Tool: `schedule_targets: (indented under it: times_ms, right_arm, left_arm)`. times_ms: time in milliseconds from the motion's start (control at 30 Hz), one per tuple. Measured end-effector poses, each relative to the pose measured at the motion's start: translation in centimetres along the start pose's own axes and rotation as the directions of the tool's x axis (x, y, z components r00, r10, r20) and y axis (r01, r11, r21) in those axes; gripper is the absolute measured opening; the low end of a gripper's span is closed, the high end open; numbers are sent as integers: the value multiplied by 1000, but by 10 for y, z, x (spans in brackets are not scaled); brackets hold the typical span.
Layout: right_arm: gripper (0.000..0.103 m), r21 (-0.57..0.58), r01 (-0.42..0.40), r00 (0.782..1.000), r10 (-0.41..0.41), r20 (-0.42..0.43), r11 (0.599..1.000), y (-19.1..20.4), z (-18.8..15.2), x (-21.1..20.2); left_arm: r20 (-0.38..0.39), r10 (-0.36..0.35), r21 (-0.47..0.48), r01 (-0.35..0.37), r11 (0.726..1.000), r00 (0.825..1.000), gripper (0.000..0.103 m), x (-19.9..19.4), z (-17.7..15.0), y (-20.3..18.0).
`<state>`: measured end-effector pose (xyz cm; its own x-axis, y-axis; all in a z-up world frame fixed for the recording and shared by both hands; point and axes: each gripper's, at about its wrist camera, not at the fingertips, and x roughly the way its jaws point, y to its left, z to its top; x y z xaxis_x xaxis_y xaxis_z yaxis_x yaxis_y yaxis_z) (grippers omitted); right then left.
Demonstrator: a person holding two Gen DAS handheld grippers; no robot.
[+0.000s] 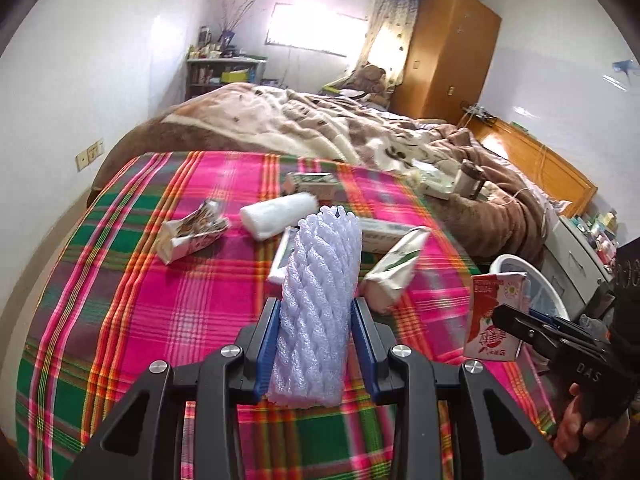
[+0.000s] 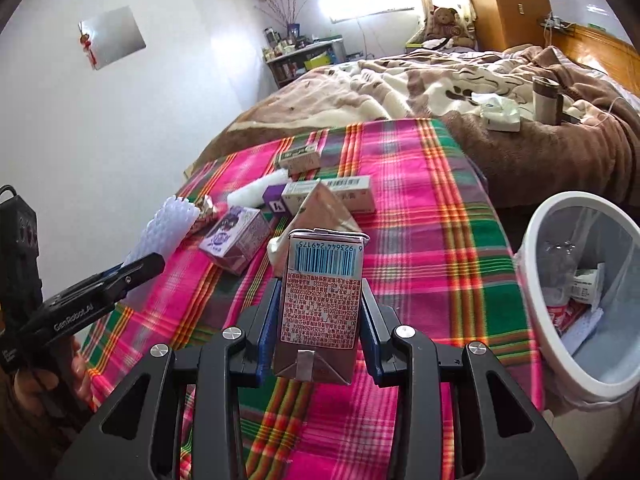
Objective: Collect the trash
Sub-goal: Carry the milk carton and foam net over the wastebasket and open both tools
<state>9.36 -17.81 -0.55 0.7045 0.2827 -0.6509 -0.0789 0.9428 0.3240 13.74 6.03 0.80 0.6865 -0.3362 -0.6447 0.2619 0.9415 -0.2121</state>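
My left gripper [image 1: 316,312] is shut on a white foam net sleeve [image 1: 320,300] and holds it above the plaid cloth [image 1: 160,300]. The sleeve also shows in the right wrist view [image 2: 160,236]. My right gripper [image 2: 320,292] is shut on a red drink carton [image 2: 320,300], also seen in the left wrist view [image 1: 494,316]. A white trash bin [image 2: 540,300] with trash inside stands at the right. On the cloth lie a foam roll [image 1: 276,212], a crumpled carton [image 1: 192,232], a green-white carton [image 1: 396,268] and a purple carton [image 2: 236,244].
Flat medicine boxes [image 2: 332,192] and a small box [image 2: 300,158] lie further back on the cloth. A bed with a brown blanket [image 1: 320,120] lies beyond, bearing a cup [image 2: 546,98] and a tissue pack [image 2: 500,114]. A wooden wardrobe [image 1: 448,52] stands behind.
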Motion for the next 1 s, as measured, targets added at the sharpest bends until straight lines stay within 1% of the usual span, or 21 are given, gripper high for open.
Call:
schedule_targets:
  times_ms: [233, 367, 633, 867, 1000]
  right_arm:
    - [37, 7, 14, 999, -14, 47, 1000, -15, 4, -22]
    - [37, 22, 31, 996, -32, 77, 999, -29, 8, -35]
    - [37, 57, 78, 989, -84, 119, 995, -58, 12, -55]
    - [37, 90, 130, 979, -142, 145, 987, -90, 14, -73]
    - [37, 111, 163, 972, -179, 154, 980, -109, 17, -80]
  left_arm:
    - [32, -41, 53, 39, 998, 999, 36, -10, 7, -39]
    - [43, -78, 82, 75, 994, 996, 36, -13, 9, -64]
    - [40, -143, 131, 137, 982, 989, 36, -10, 11, -113]
    - [33, -203, 182, 194, 964, 979, 36, 1, 13, -158]
    - [22, -222, 216, 213, 953, 975, 36, 8, 13, -184]
